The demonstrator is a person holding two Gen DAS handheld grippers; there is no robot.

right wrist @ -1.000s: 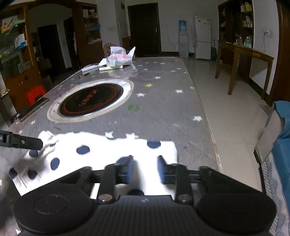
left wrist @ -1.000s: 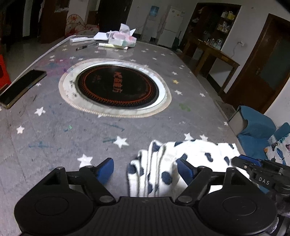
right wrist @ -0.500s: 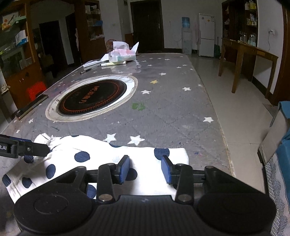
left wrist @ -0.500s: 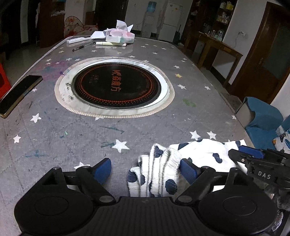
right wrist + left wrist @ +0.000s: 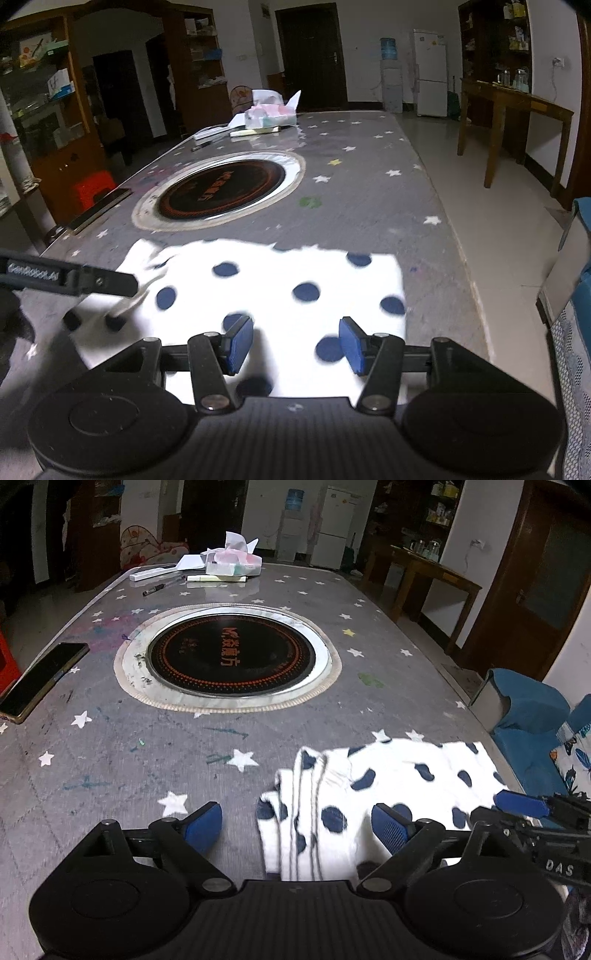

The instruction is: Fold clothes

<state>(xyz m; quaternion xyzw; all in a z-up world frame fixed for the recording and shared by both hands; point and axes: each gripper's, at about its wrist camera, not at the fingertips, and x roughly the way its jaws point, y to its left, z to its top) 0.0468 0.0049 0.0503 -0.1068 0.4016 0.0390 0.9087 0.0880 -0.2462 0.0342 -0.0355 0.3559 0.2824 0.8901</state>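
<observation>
A white garment with dark blue dots [image 5: 373, 786] lies folded on the grey star-patterned table [image 5: 110, 753] near its front edge. Its left end is bunched in ridges. It also shows in the right wrist view [image 5: 280, 288]. My left gripper [image 5: 297, 829] is open, its blue pads either side of the bunched left end, holding nothing. My right gripper [image 5: 293, 345] is open over the garment's near right part. The right gripper also shows at the right of the left wrist view [image 5: 524, 808]. The left gripper's finger reaches in from the left of the right wrist view [image 5: 70, 277].
A round black hotplate with a pale rim [image 5: 231, 657] is set in the table's middle. A dark phone [image 5: 40, 679] lies at the left edge. A tissue box, papers and pens [image 5: 229, 563] are at the far end. A blue seat [image 5: 528, 716] stands right of the table.
My right gripper has opened and let go of the garment, which now lies flat. My left gripper stayed open and shifted slightly; the garment's left end stays bunched.
</observation>
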